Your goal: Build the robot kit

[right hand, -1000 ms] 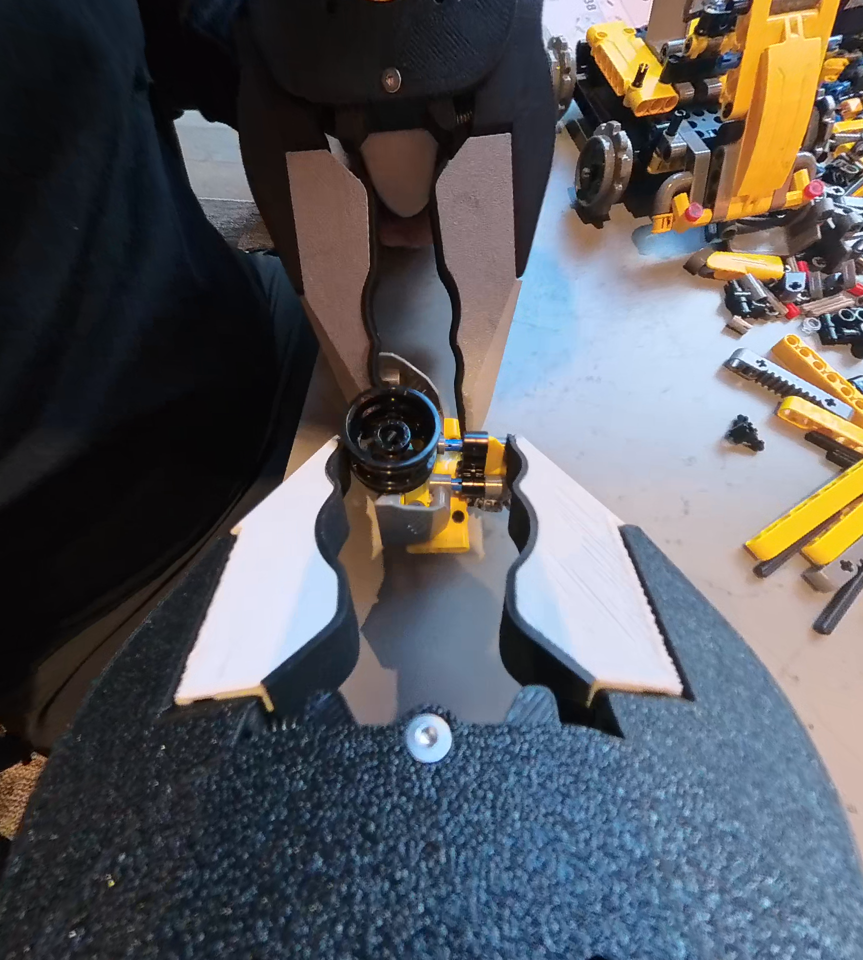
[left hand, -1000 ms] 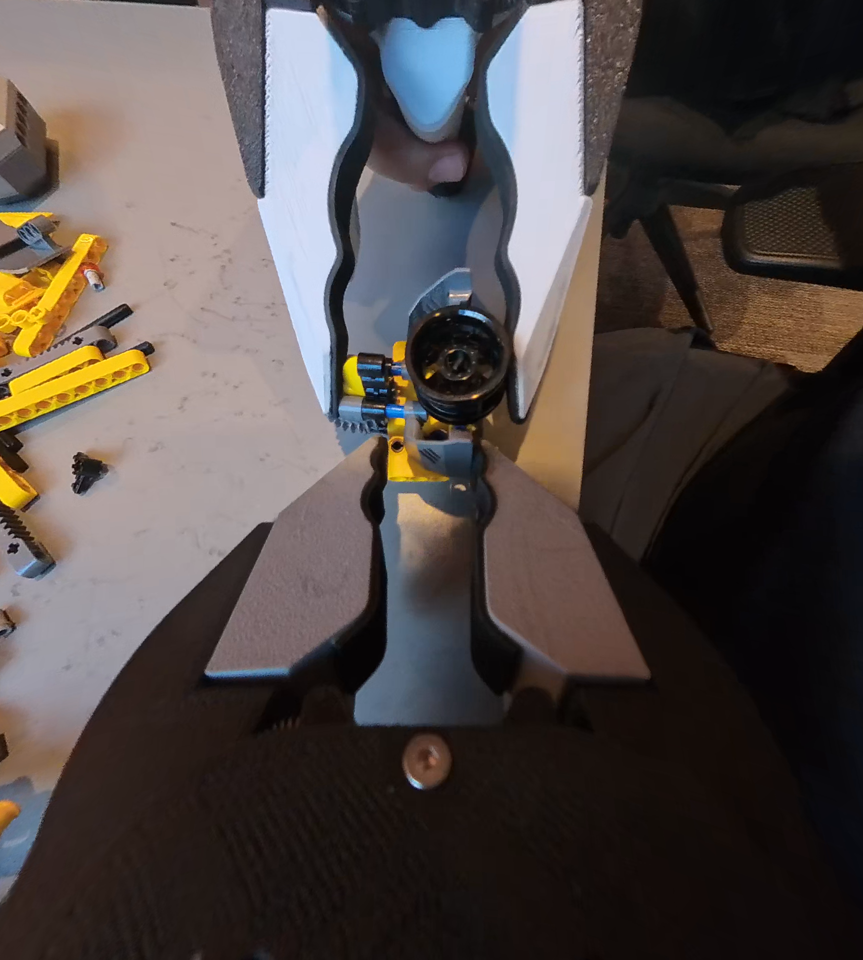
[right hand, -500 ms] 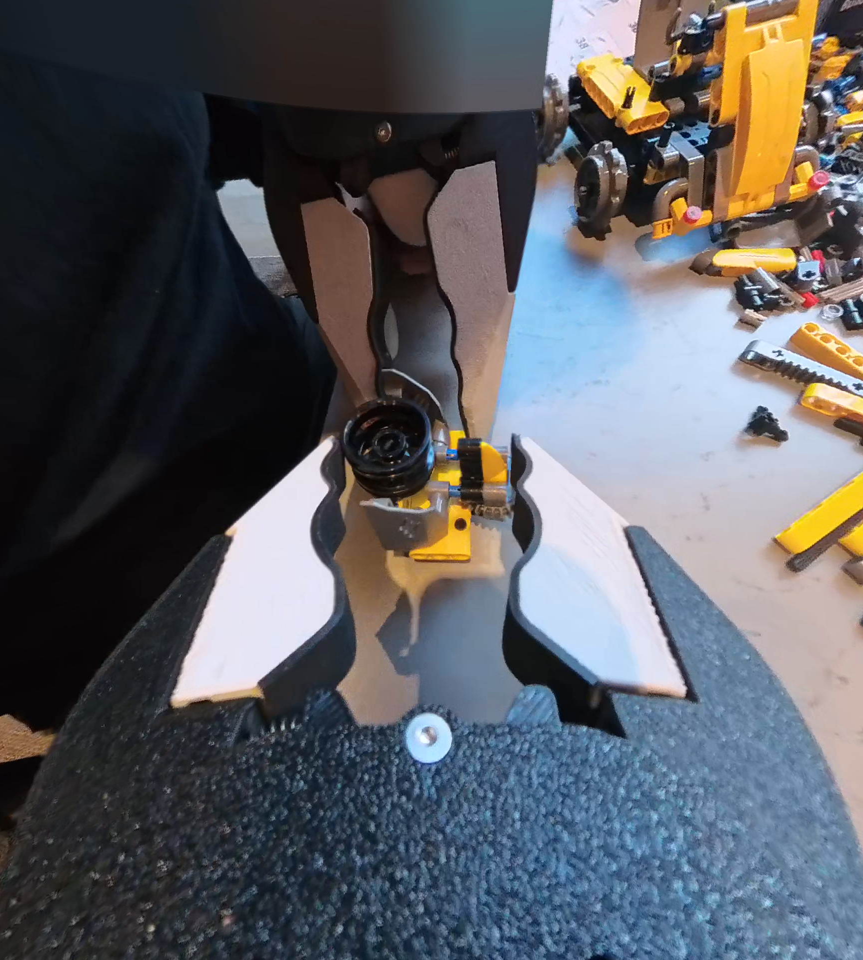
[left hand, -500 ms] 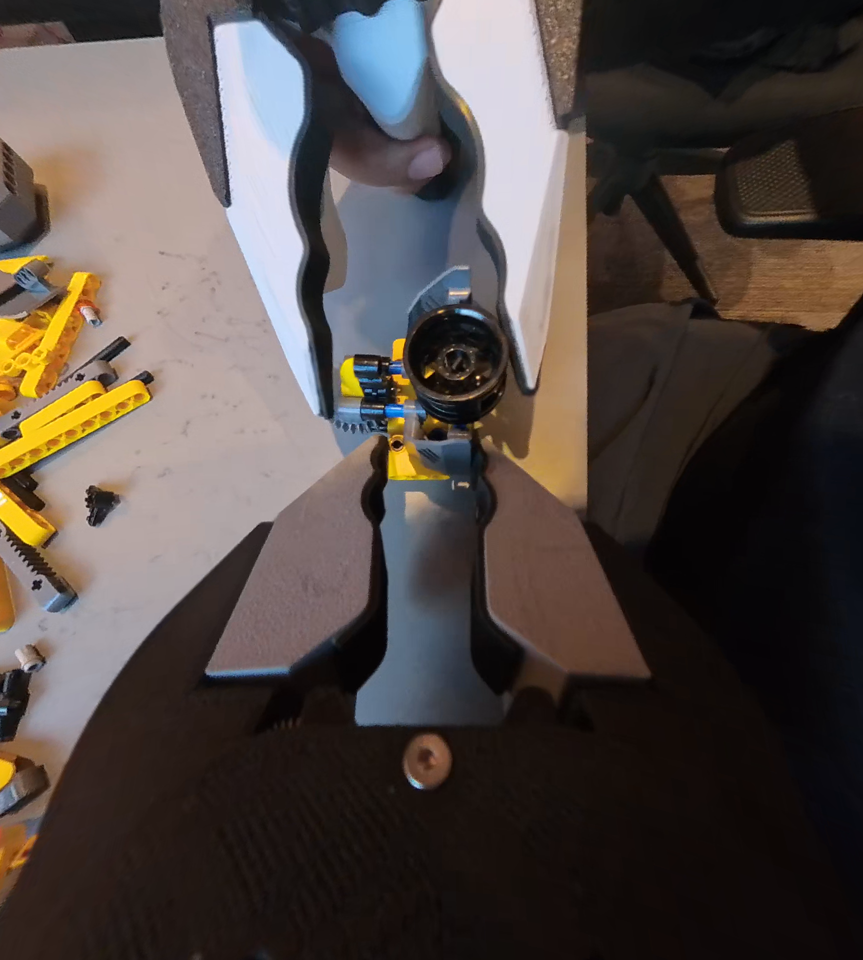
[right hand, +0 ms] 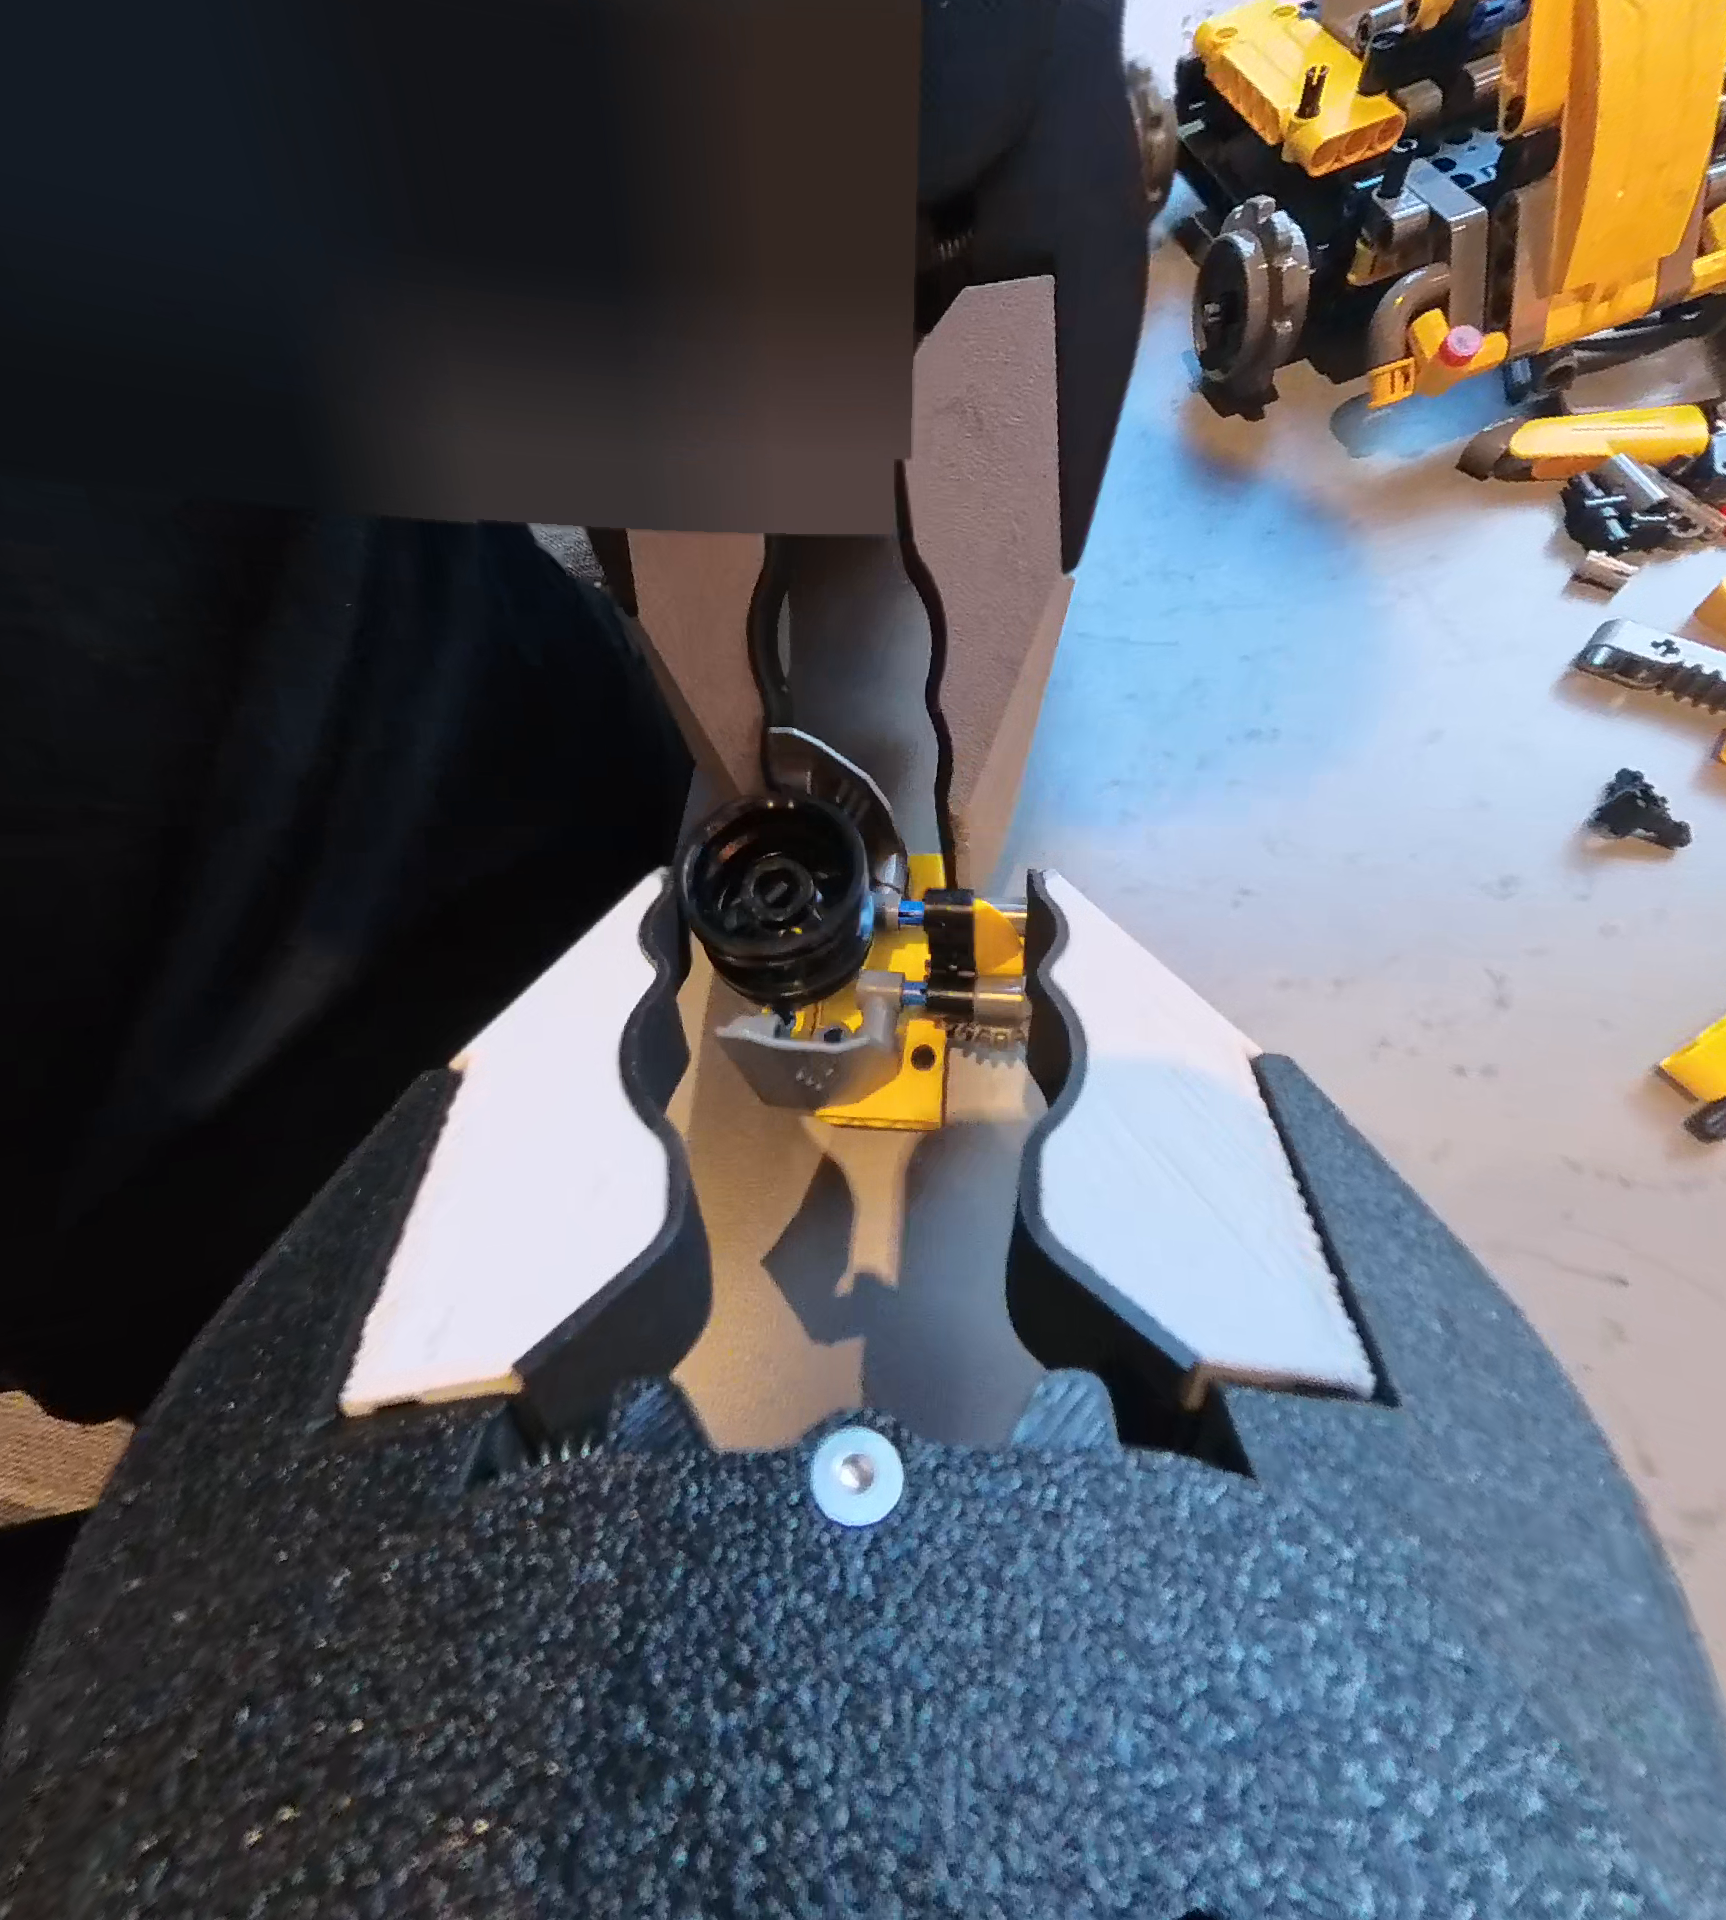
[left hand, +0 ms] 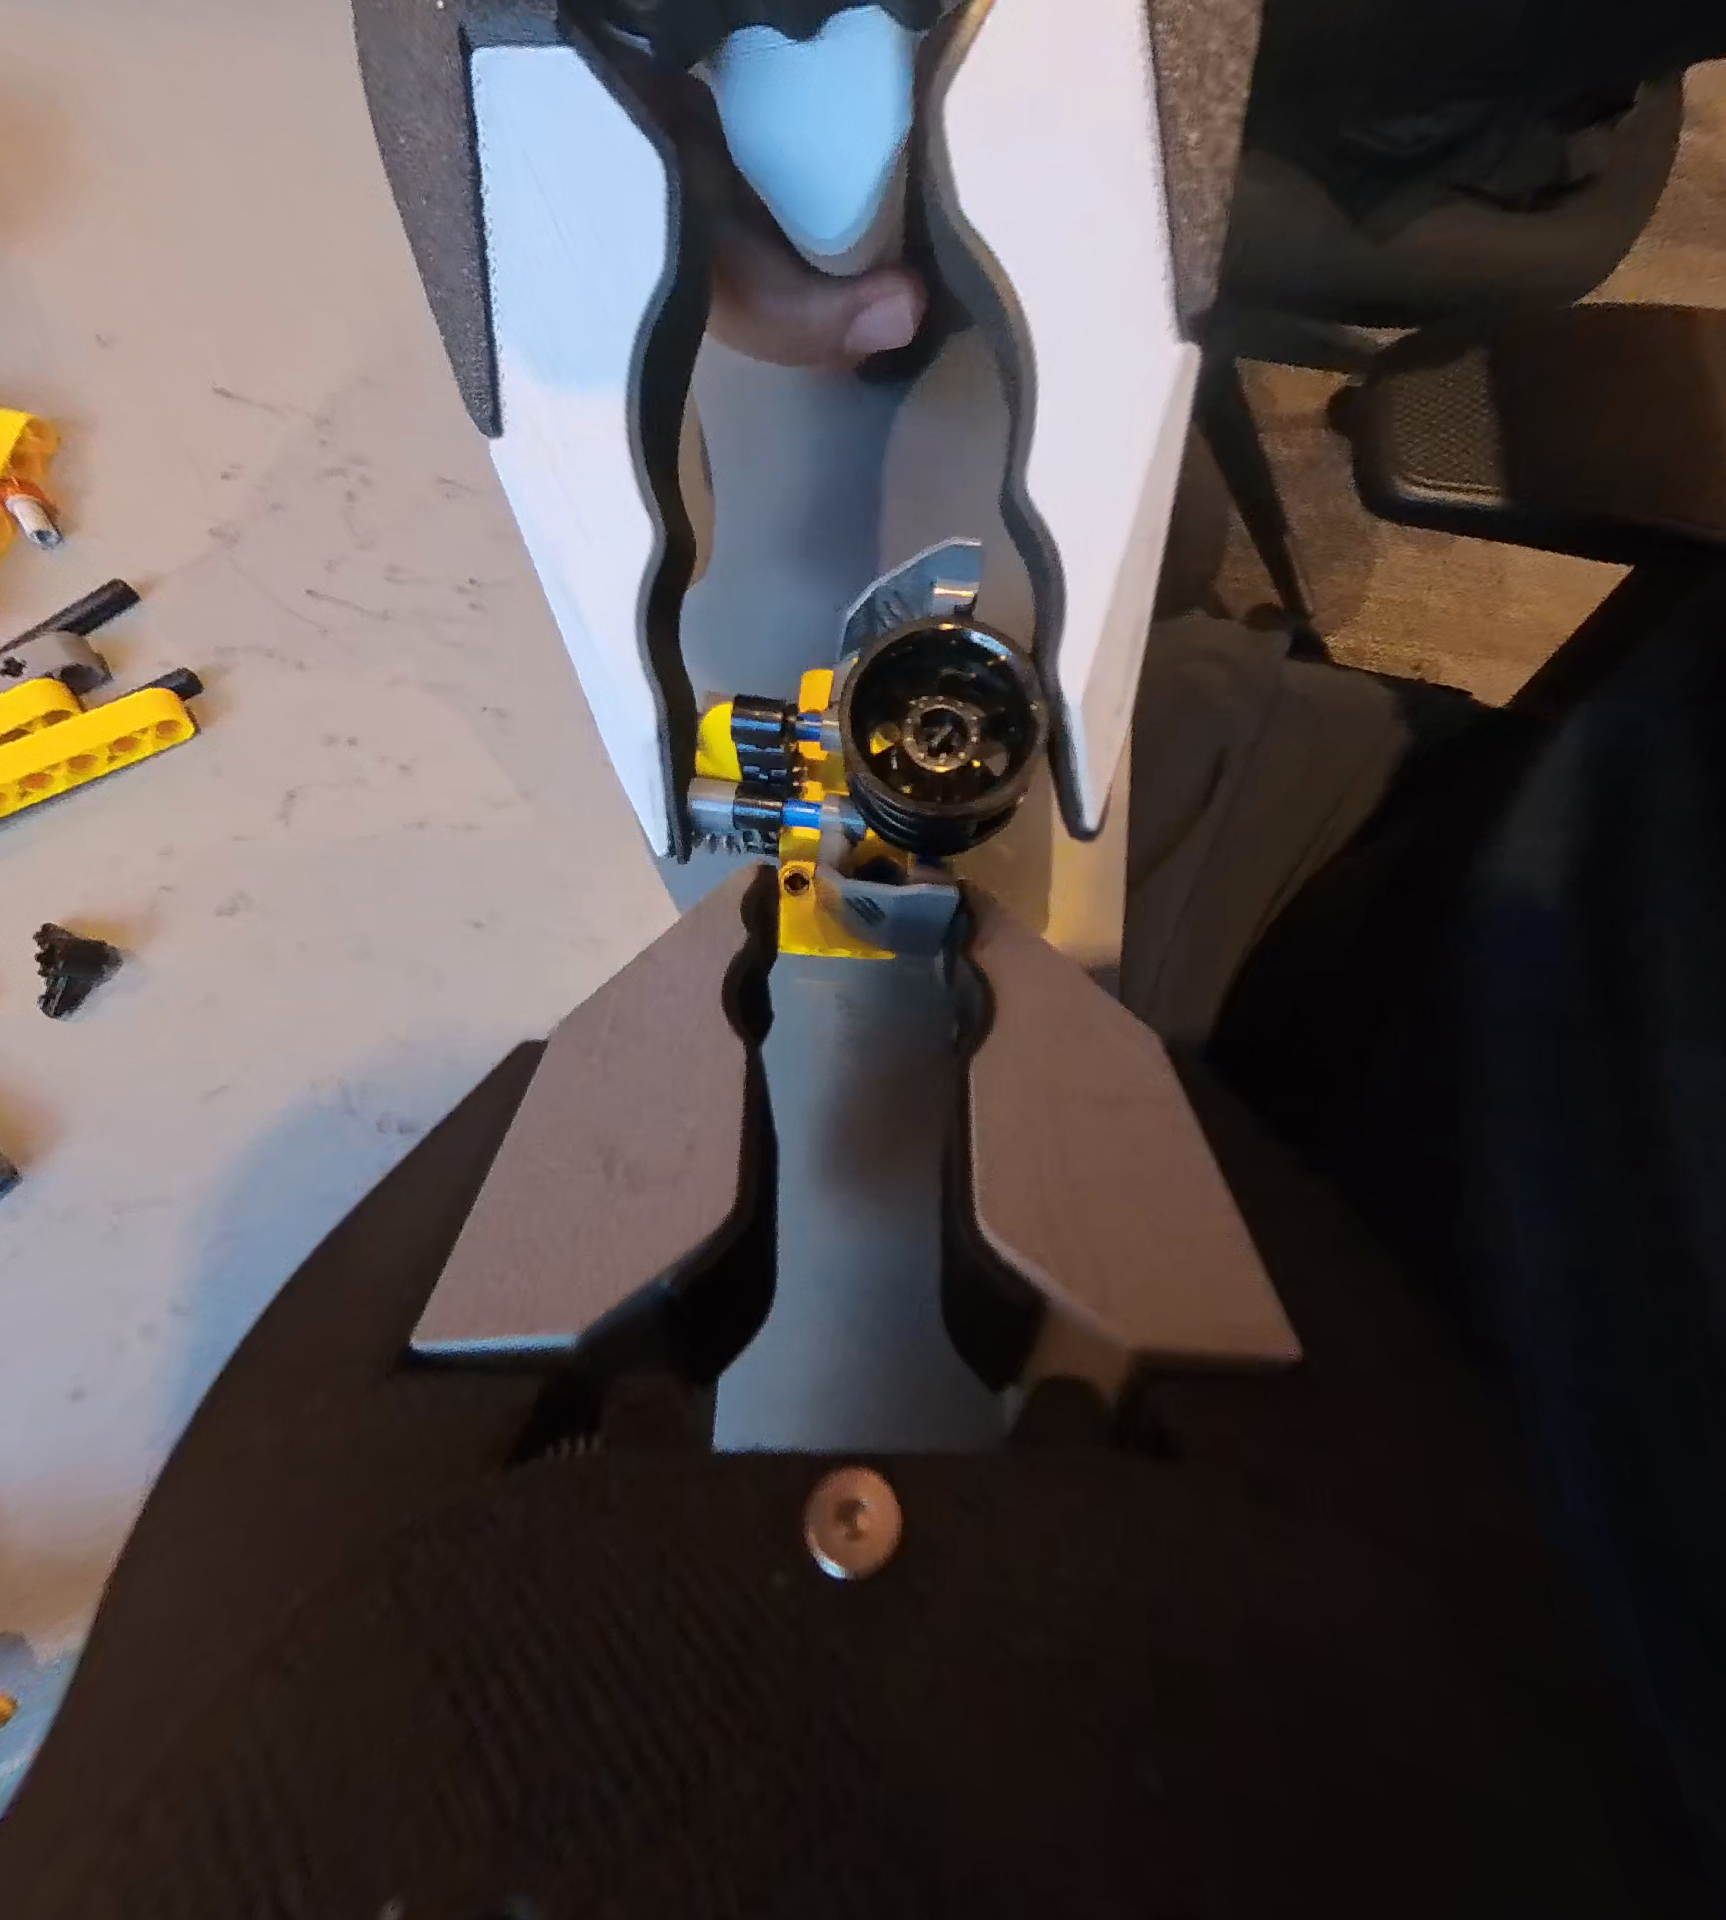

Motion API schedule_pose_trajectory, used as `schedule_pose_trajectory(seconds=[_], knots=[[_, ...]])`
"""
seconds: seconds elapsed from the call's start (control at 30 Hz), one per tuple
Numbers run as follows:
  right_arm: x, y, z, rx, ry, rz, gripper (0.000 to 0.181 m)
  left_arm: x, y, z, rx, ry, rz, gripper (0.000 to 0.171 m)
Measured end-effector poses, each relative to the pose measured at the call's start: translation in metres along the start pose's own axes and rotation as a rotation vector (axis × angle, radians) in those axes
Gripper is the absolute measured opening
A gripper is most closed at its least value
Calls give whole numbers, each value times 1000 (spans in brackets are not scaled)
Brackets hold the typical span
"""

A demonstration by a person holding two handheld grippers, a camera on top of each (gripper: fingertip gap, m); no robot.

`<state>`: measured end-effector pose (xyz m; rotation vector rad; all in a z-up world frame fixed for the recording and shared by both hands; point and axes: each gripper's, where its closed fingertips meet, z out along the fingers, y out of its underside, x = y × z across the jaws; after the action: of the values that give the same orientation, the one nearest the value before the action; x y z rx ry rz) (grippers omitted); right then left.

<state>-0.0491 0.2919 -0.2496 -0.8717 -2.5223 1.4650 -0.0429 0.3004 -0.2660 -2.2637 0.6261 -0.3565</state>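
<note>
A small brick assembly (left hand: 817, 920) with a yellow beam, grey curved panels, black and grey pins and a black wheel (left hand: 937, 738) hangs above the table's edge between both grippers. My left gripper (left hand: 864, 914), with grey-brown fingers, is shut on its yellow and grey end. My right gripper (right hand: 851, 894), with white fingers, faces it and is shut across the wheel (right hand: 776, 904) and the pin ends. The assembly (right hand: 890, 1081) fills the right wrist view's middle. The right gripper (left hand: 874, 831) reaches in from the top of the left wrist view, with a thumb (left hand: 817, 312) behind it.
A pale table (left hand: 319, 520) carries loose yellow beams (left hand: 38, 748), a grey toothed rack (right hand: 1690, 675) and a small black piece (right hand: 1638, 810). A large yellow and black model vehicle (right hand: 1461, 208) stands at the far right. A black chair (left hand: 1565, 436) and a person's dark clothing lie beyond the table's edge. My two grippers' fingertips are within a few centimetres of each other.
Both grippers have shifted together with the assembly held between them; the table parts slide left in the left wrist view. The assembly has tilted a little. Neither grip has changed.
</note>
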Motion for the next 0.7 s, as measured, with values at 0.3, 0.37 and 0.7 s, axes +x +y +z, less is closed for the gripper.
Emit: schedule_pose_trajectory(seconds=[0.3, 0.37, 0.7], knots=[[3, 3, 2, -15, 60, -26, 61, 2, -2, -1, 16, 84, -105, 30], [3, 2, 2, -11, 68, -23, 61, 2, -1, -1, 13, 89, -117, 30], [3, 1, 3, -2, 82, -24, 59, 2, -2, 0, 27, 80, -144, 30]])
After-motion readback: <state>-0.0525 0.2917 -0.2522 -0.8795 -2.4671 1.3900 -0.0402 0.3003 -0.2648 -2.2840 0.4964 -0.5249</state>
